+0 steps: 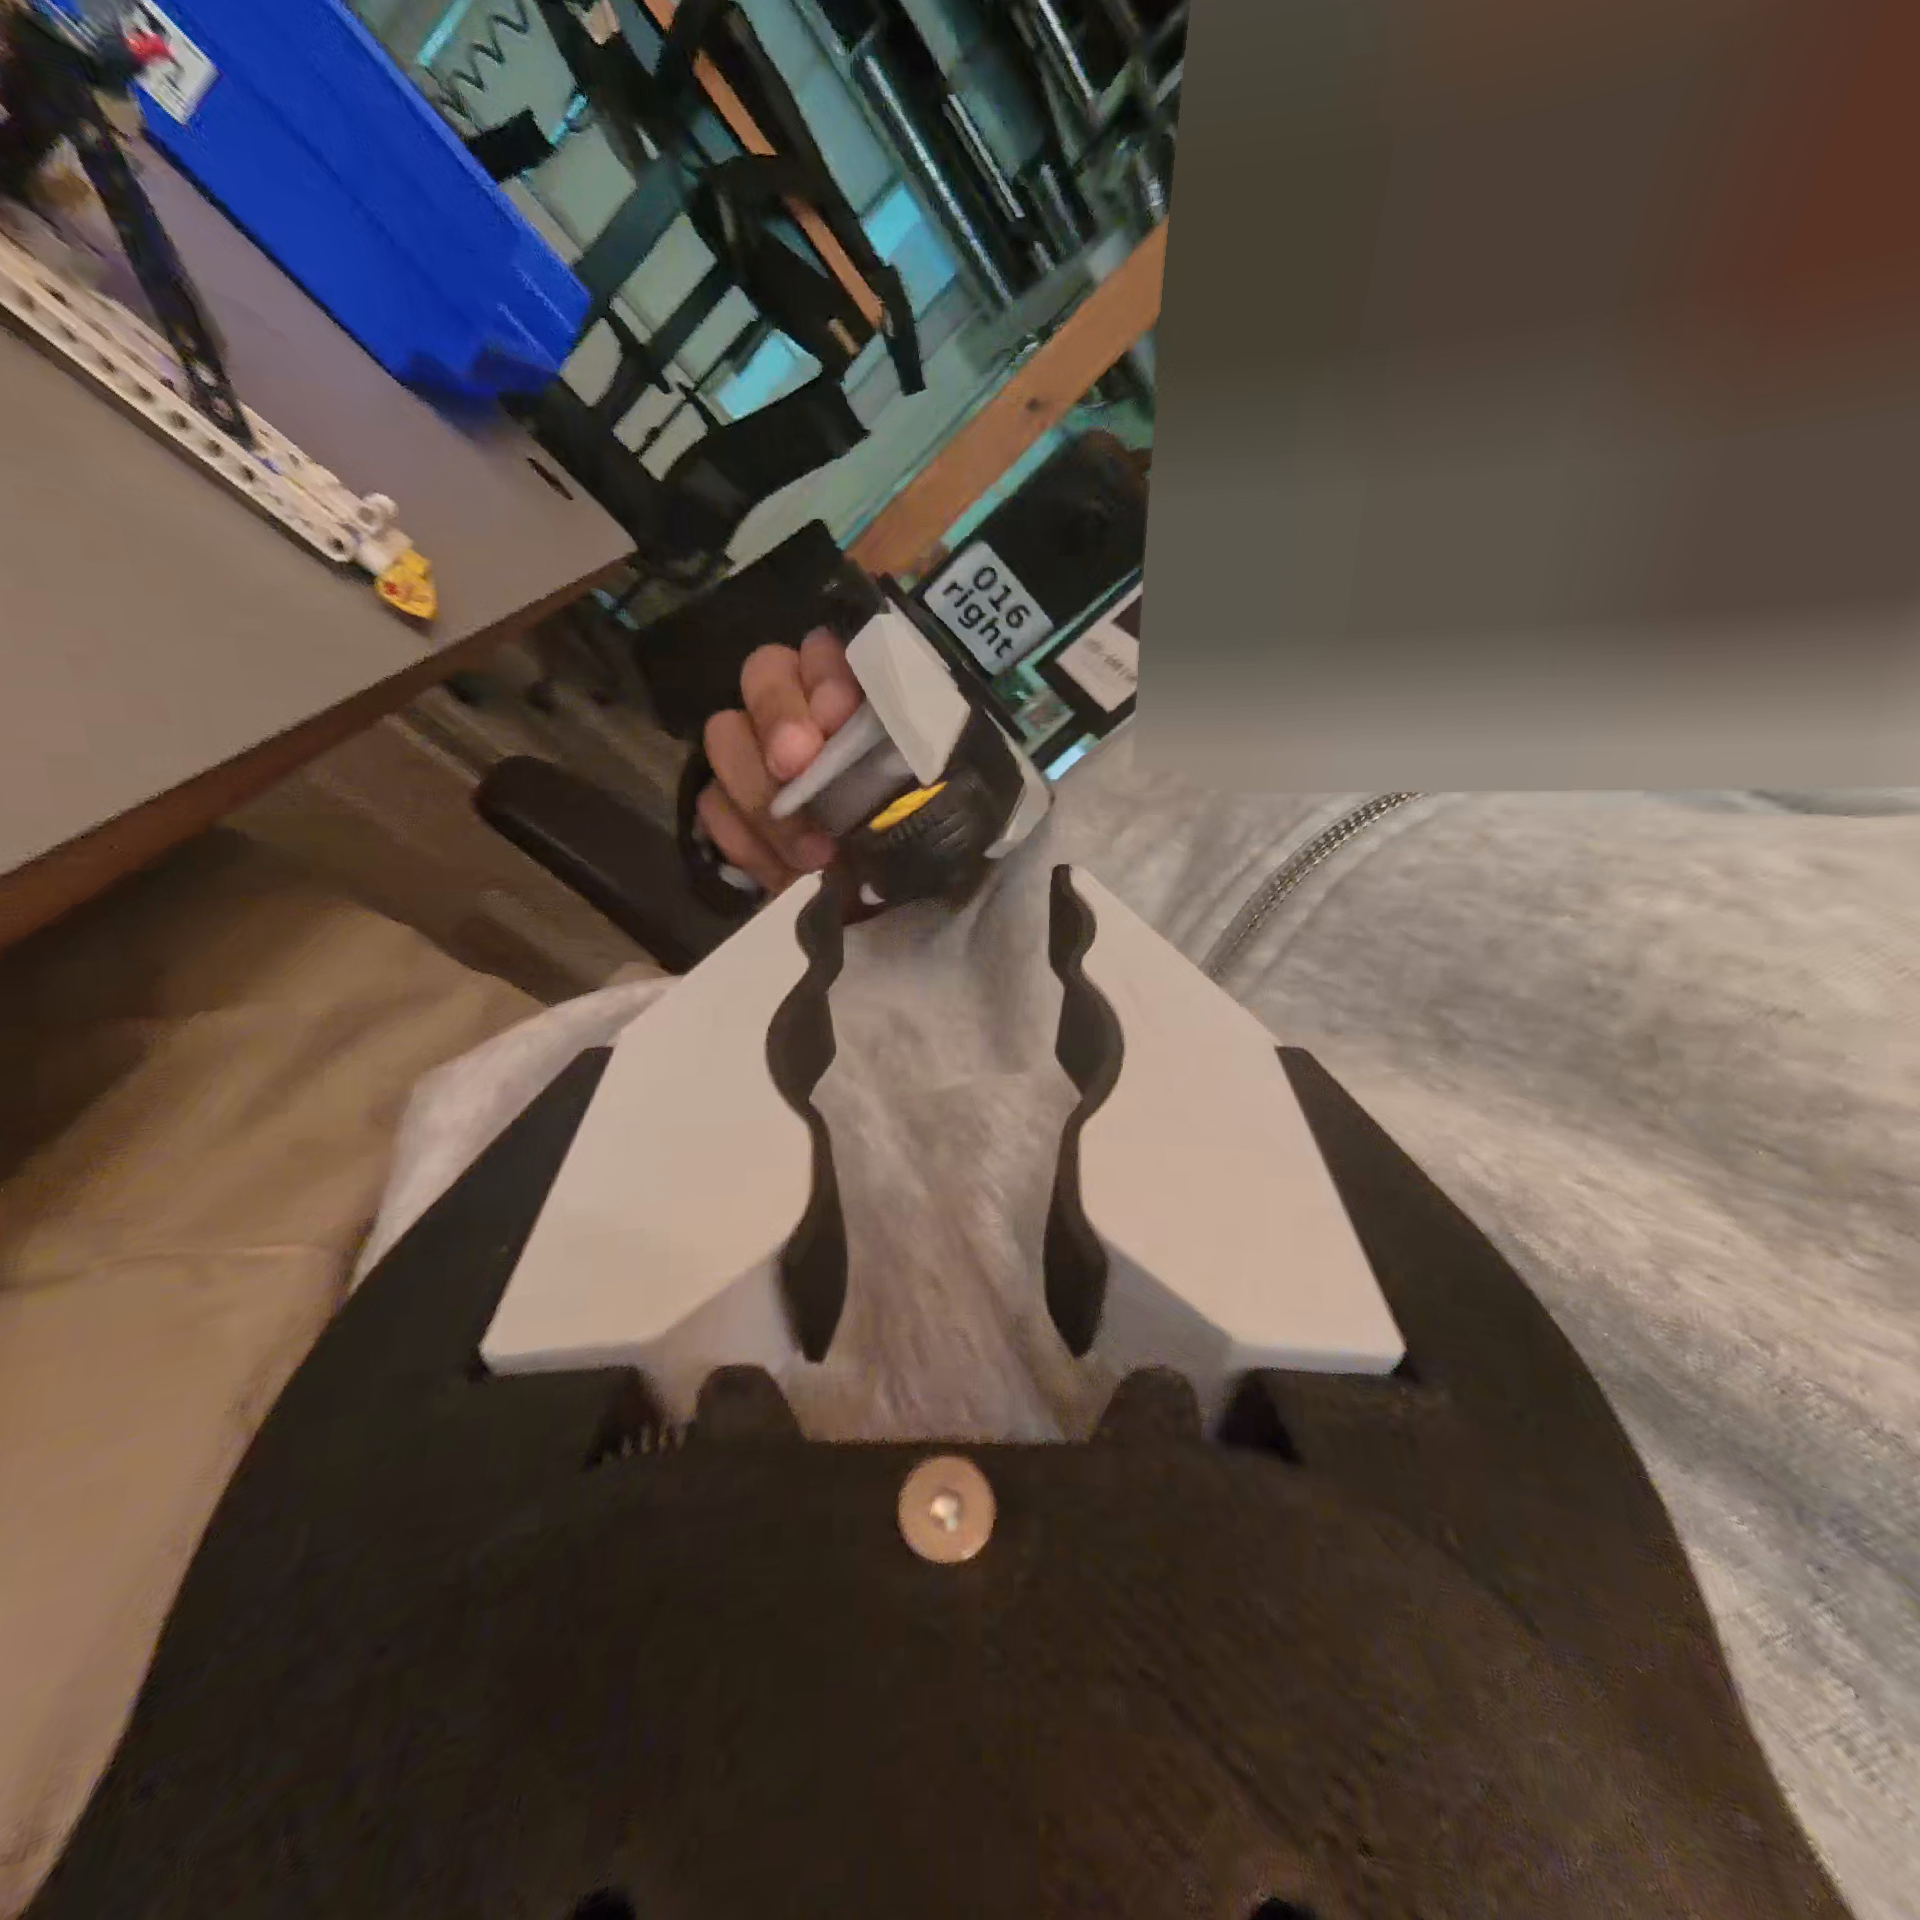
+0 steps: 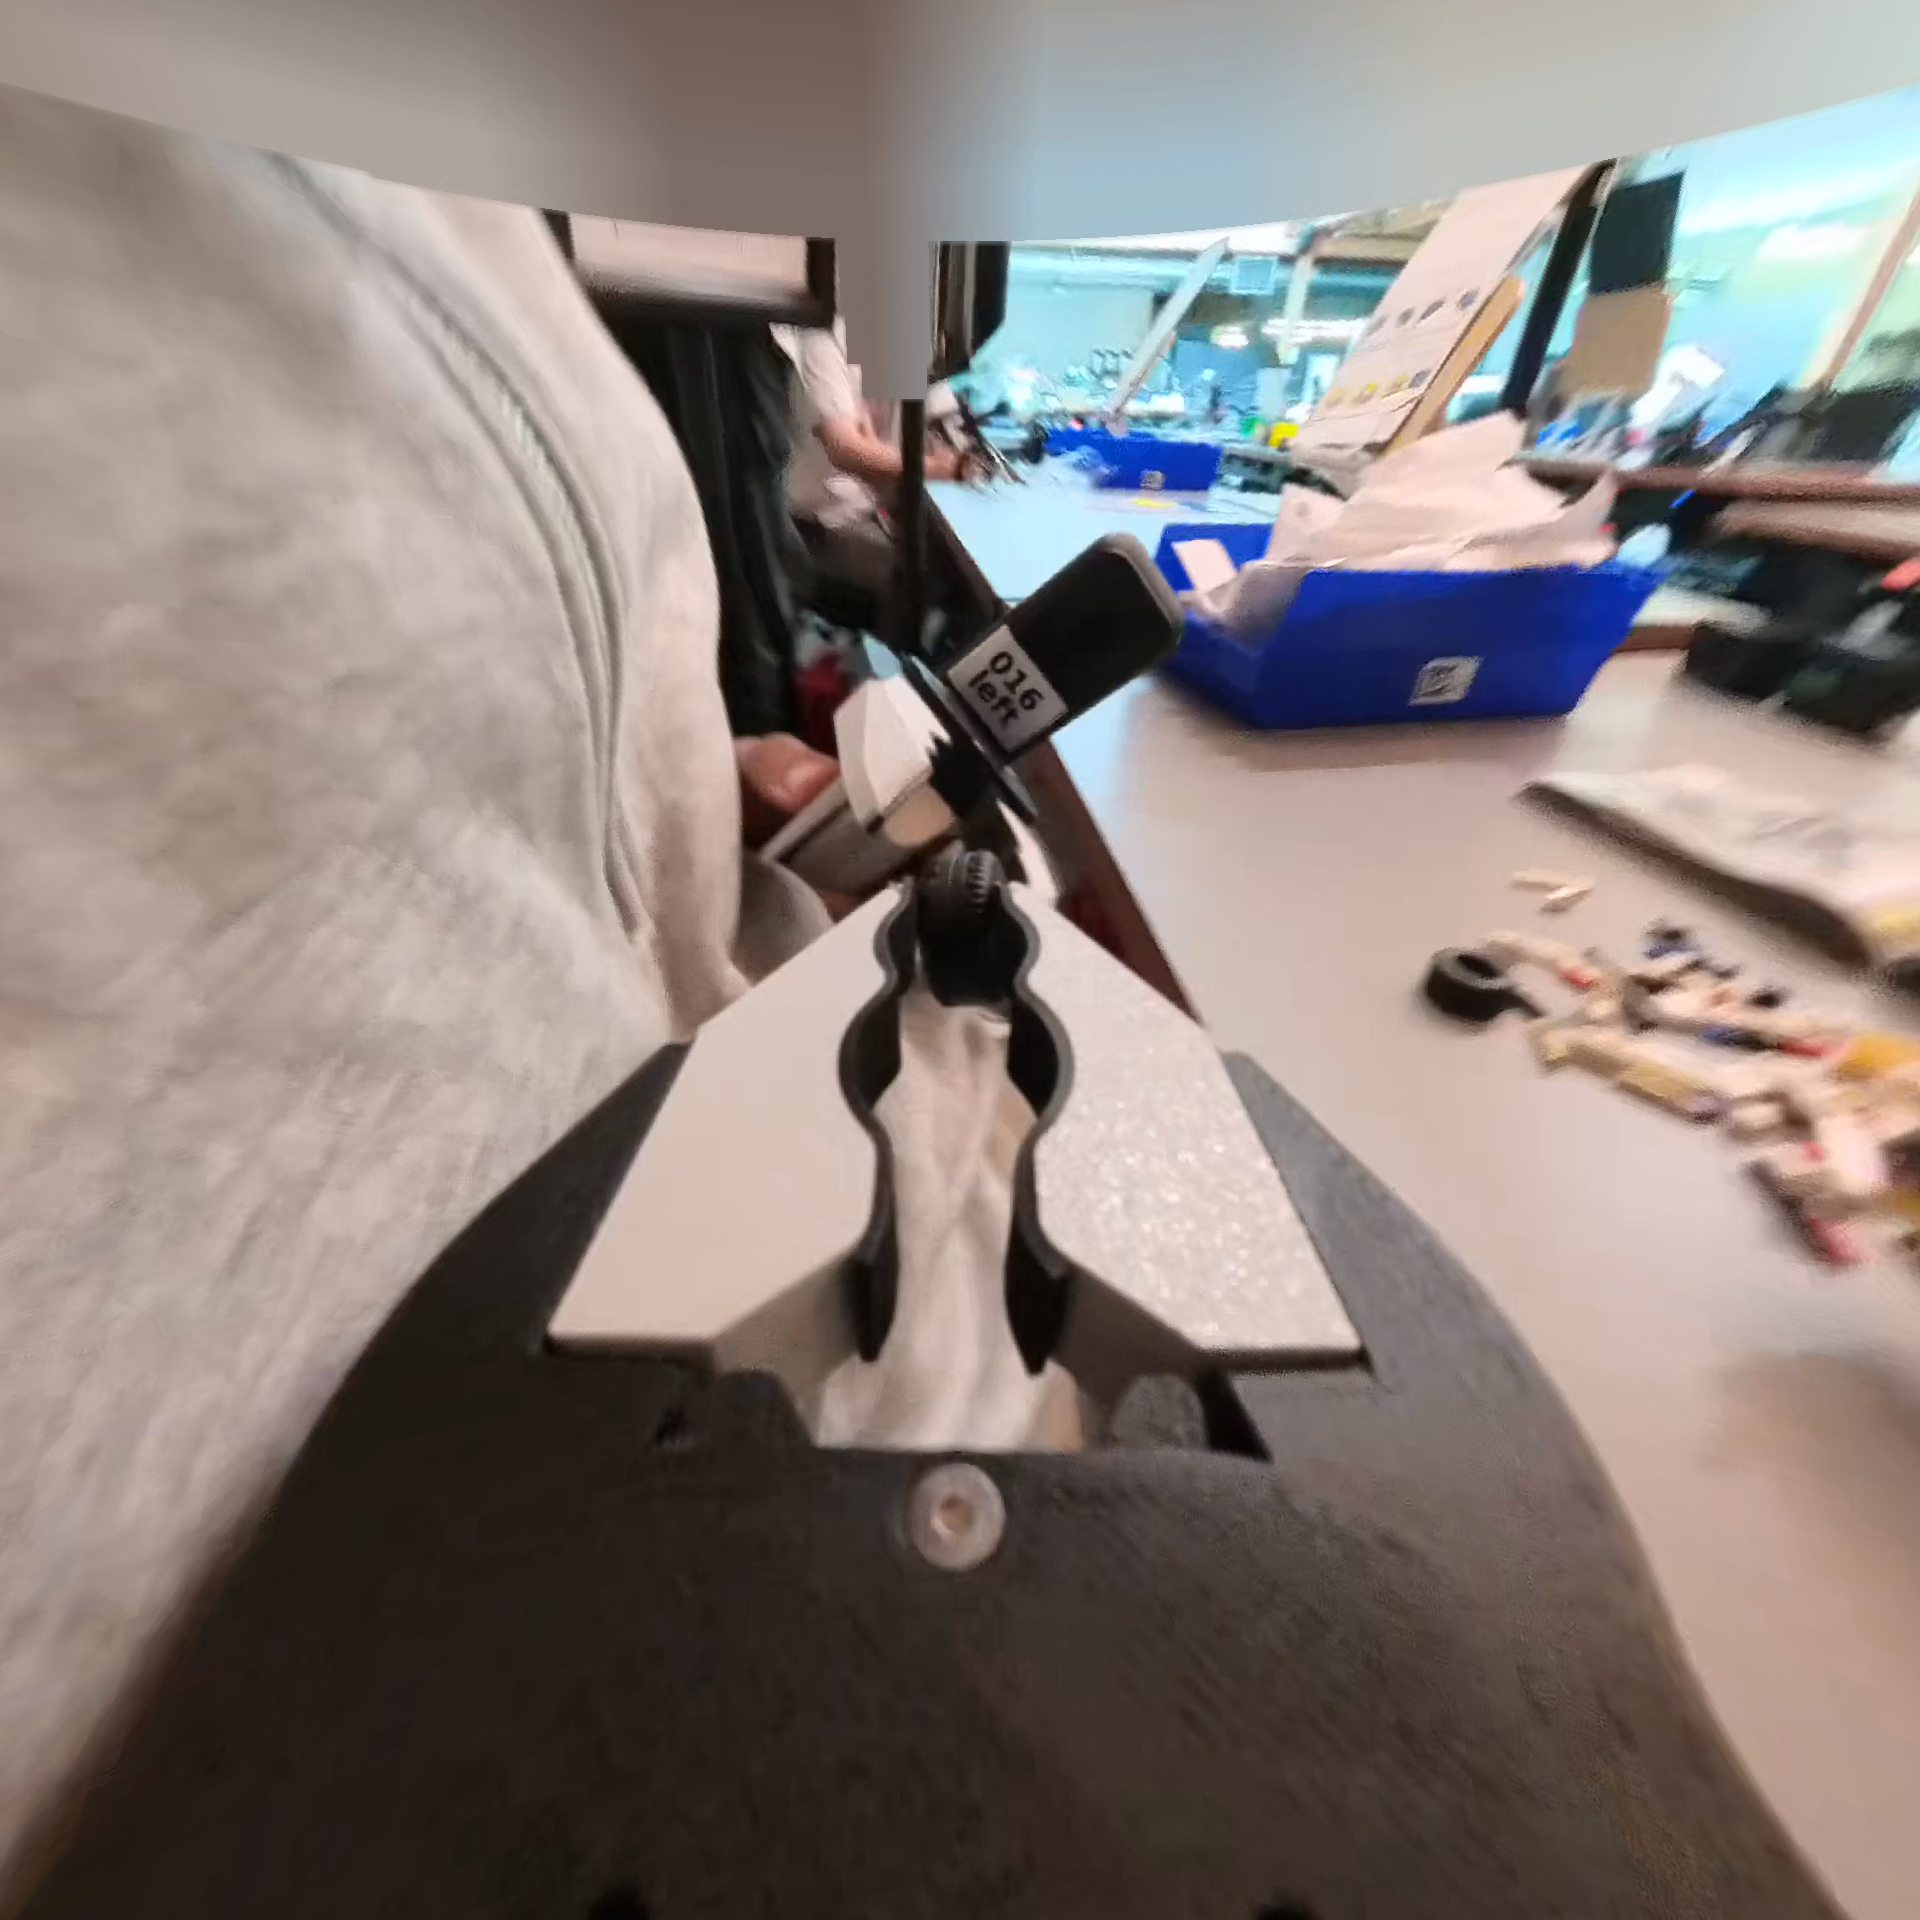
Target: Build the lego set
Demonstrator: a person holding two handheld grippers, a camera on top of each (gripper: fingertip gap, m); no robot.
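I see two grippers, both held off the desk against a grey zip sweatshirt (image 1: 1558, 1039). My left gripper (image 1: 940, 894) has its fingers well apart, empty. My right gripper (image 2: 951, 940) has a narrower gap, also gripping nothing. One long white Lego beam assembly (image 1: 197, 416) with a yellow end piece (image 1: 407, 587) lies on the grey desk (image 1: 156, 644), and one scattered pile of loose Lego pieces (image 2: 1704, 1049) lies beside one black tyre (image 2: 1467, 987). Each view shows one blue bin (image 2: 1392, 644) on the desk. Behind is a cluttered workshop with shelving.
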